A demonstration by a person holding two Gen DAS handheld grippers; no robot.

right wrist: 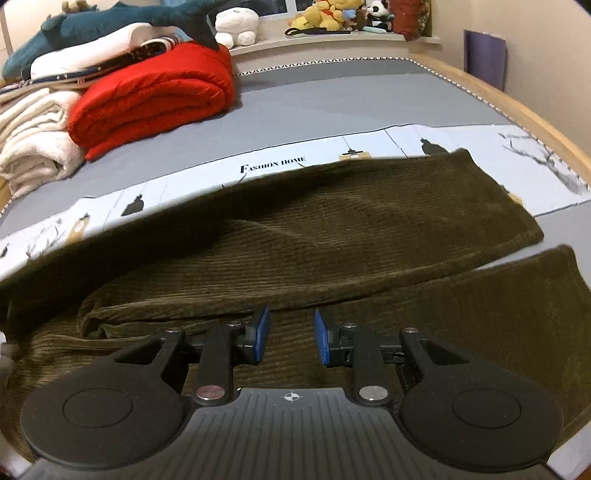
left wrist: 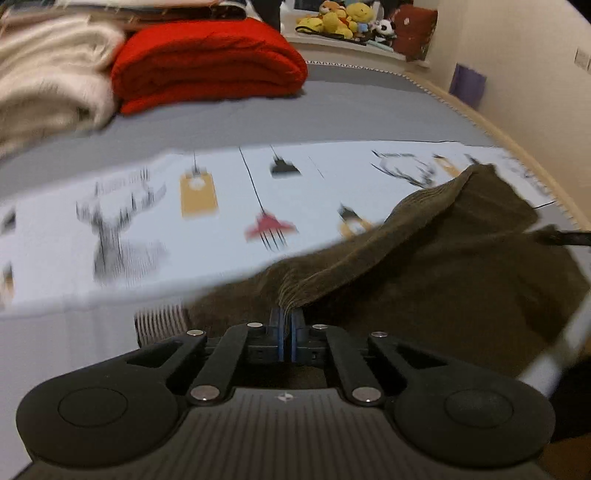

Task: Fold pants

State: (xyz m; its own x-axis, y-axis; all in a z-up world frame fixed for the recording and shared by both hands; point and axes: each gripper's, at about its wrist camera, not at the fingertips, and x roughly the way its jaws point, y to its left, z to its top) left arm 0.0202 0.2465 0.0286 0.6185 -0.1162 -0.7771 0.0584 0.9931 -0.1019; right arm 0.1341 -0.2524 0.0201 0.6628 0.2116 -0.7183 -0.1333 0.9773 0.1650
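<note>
Dark olive corduroy pants lie across a printed light-blue sheet on the bed, both legs running to the right. In the right wrist view my right gripper hovers low over the near leg. Its blue pads stand apart, with nothing pinched between them. In the blurred left wrist view my left gripper is shut on a bunched fold of the pants. The cloth is lifted off the sheet and drapes away to the right.
A folded red blanket and cream blankets sit at the bed's far left, a blue plush shark on top. Plush toys line the window ledge. The wooden bed edge curves along the right, by a purple panel.
</note>
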